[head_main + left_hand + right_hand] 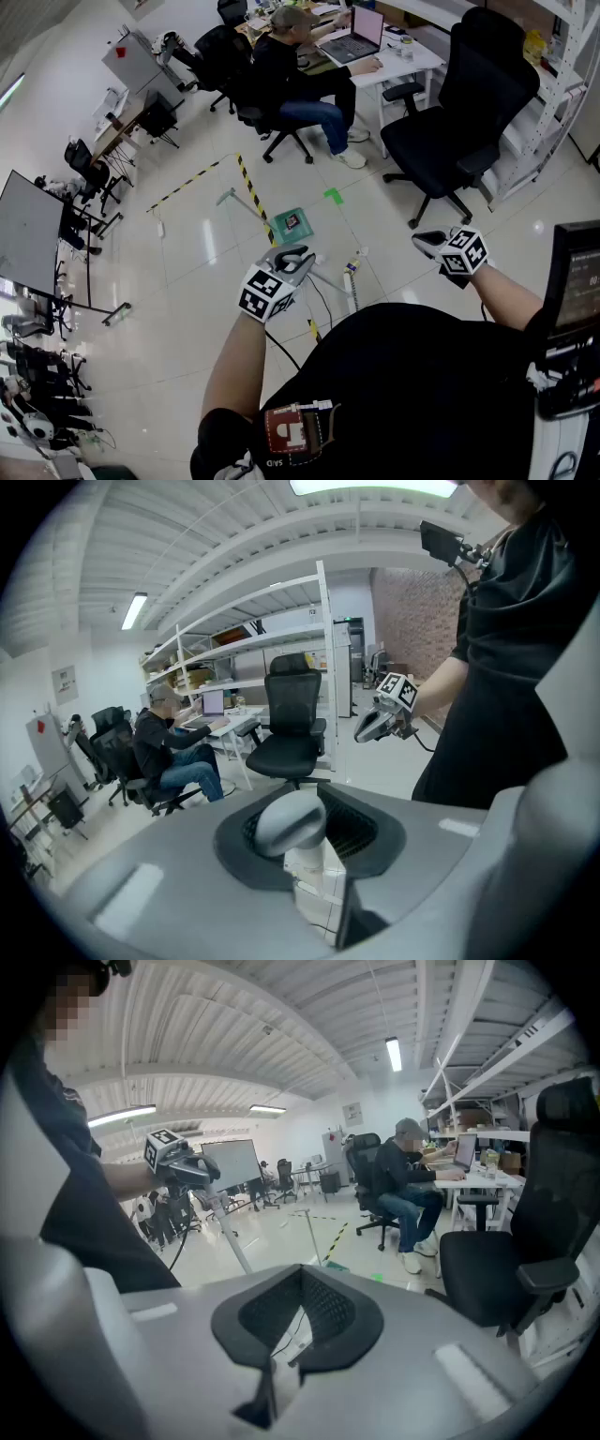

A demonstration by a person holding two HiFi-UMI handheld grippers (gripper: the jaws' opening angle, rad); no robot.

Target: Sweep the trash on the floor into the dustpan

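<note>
The green dustpan sits on the floor against the yellow-black tape, with a green scrap at its 1 o'clock. At its 6 o'clock, the left gripper clamps a round-topped broom handle. At 3 o'clock, the right gripper is empty, jaws narrowly apart.
</note>
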